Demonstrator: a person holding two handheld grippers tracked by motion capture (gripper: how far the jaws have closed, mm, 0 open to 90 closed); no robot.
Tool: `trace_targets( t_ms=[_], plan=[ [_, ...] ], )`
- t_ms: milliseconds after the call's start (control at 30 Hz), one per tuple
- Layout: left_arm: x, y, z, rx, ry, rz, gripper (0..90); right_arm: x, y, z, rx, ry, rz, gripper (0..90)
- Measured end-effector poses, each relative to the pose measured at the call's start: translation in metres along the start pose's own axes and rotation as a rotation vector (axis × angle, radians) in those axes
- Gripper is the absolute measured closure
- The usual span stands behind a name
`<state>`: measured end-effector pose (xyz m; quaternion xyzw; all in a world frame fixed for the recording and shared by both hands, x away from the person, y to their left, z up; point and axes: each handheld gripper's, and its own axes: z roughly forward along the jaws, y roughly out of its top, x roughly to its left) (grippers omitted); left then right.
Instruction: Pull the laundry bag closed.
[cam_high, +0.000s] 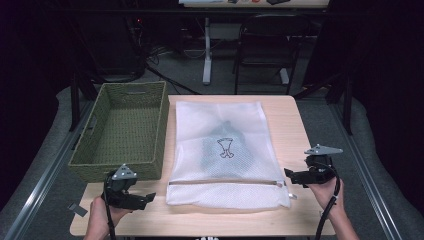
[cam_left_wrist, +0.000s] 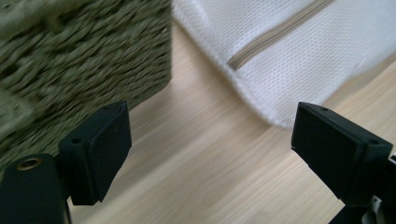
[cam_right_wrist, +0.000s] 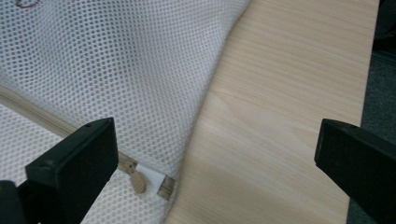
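Mesh laundry bag (cam_high: 226, 155) is lying zipped on the table (cam_high: 295, 125) beside the woven basket (cam_high: 125, 127). Right gripper (cam_high: 292, 178), jaws apart, is nearing the zipper pull (cam_right_wrist: 137, 181); left gripper (cam_high: 145, 200), also spread, is idling. Thin mesh risks bunching under a misaimed pinch.

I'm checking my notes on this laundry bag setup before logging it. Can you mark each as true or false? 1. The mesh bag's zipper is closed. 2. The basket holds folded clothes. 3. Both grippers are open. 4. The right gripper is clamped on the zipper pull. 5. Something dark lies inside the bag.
1. The zipper on the white mesh bag looks closed: true.
2. False: the green woven basket is empty.
3. Left gripper and right gripper both open: true.
4. False: its jaws stand wide apart, with the zipper pull near one jaw but not gripped.
5. A dark item shows through the mesh: true.
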<state>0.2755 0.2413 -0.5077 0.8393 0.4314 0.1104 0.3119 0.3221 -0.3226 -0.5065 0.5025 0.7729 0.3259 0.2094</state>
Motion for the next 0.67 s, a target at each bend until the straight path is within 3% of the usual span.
trace_targets(
  t_ms=[233, 433, 667],
  plan=[
    [0.018, -0.010, -0.005, 0.030, 0.047, -0.029, 8.1, -0.013, -0.007, 0.007, 0.015, -0.035, 0.021, 0.0],
    [0.029, -0.013, 0.002, 0.059, 0.018, -0.087, 5.0, -0.020, -0.011, 0.012, 0.045, -0.059, 0.025, 0.0],
    [0.030, -0.013, 0.006, 0.074, 0.005, -0.085, 2.1, -0.020, -0.011, 0.014, 0.037, -0.056, 0.018, 0.0]
  ],
)
